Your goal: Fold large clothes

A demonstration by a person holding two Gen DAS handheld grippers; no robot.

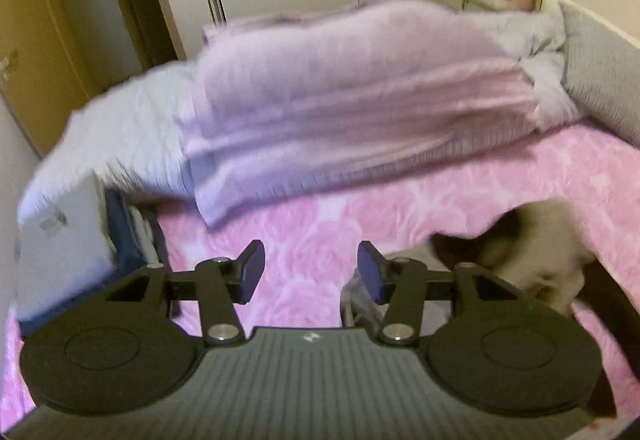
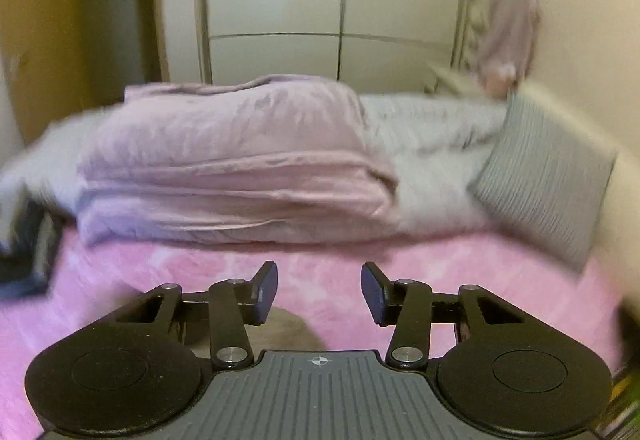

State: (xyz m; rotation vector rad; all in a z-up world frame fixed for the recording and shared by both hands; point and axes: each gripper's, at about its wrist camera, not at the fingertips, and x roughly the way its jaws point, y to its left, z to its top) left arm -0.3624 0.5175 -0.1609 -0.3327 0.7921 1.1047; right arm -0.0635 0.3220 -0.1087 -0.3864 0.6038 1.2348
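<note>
Two grippers, left point(image 1: 311, 272) and right point(image 2: 319, 292), both spread with nothing between the pads, over pink rose-patterned bedspread point(image 1: 460, 196). Beige-and-dark garment point(image 1: 540, 252) crumpled just beside left gripper's right finger. Folded lilac blanket point(image 2: 232, 164) farther back, grey cushion point(image 2: 548, 180) beside.

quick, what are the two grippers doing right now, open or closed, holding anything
Left gripper: open, nothing between the pads.
Right gripper: open, holding nothing.
</note>
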